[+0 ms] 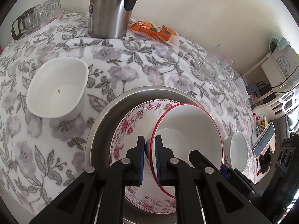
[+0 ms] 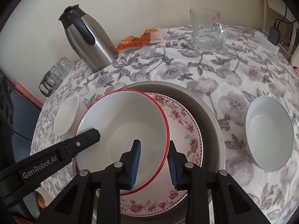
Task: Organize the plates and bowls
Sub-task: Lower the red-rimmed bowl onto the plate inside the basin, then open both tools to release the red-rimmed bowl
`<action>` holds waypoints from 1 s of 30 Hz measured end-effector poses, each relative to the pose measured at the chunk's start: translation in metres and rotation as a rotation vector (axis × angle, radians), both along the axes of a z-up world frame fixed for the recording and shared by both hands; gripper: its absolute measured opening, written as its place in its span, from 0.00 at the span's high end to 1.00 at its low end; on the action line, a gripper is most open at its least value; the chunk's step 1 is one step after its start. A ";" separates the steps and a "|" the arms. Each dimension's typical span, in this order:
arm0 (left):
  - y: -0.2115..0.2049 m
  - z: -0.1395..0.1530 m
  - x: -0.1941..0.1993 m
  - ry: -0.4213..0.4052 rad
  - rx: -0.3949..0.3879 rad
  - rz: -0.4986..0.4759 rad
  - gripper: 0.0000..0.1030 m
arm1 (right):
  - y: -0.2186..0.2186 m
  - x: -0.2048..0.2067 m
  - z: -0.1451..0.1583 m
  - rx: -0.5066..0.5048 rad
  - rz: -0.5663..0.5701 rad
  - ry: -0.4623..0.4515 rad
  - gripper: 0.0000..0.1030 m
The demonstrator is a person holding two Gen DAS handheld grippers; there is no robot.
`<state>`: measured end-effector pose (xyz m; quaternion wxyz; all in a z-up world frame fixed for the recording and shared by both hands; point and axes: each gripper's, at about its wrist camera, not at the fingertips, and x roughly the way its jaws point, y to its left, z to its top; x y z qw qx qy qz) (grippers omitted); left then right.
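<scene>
A red-rimmed white bowl (image 1: pixel 188 136) (image 2: pixel 123 130) sits tilted on a pink-flowered plate (image 1: pixel 129 125) (image 2: pixel 186 130), which lies in a steel pan (image 1: pixel 104 123) (image 2: pixel 209 112). My left gripper (image 1: pixel 149 140) is shut on the bowl's left rim. My right gripper (image 2: pixel 153 143) is open, with its jaws on either side of the bowl's right rim, not pressing it. A square white bowl (image 1: pixel 56 87) (image 2: pixel 66 119) sits to the left. A round white bowl (image 1: pixel 237 151) (image 2: pixel 269 134) sits to the right.
On the floral tablecloth (image 1: pixel 130 61) stand a steel thermos jug (image 1: pixel 110 9) (image 2: pixel 87 39), orange snack packets (image 1: pixel 155 31) (image 2: pixel 140 39), a glass mug (image 1: pixel 216 67) (image 2: pixel 207 29) and a tray of small glasses (image 1: pixel 37 16) (image 2: pixel 54 74). Cluttered shelves (image 1: pixel 276 78) lie beyond the table's right edge.
</scene>
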<state>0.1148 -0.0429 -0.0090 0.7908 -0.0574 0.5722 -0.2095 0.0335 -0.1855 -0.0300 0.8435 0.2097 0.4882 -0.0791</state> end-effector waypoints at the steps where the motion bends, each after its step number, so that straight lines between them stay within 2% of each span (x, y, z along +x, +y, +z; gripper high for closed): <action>1: 0.000 -0.001 0.000 0.003 0.000 0.002 0.91 | 0.000 0.000 0.000 0.000 0.000 -0.001 0.70; 23: 0.000 -0.006 0.006 0.033 -0.021 0.016 0.91 | -0.005 0.002 -0.002 0.029 -0.003 -0.005 0.69; 28: 0.002 -0.006 0.007 0.046 -0.024 0.025 0.85 | -0.011 0.000 -0.002 0.032 -0.024 0.007 0.68; 30: 0.003 -0.004 0.006 0.040 -0.018 0.028 0.76 | -0.013 -0.001 -0.001 0.035 -0.029 0.010 0.65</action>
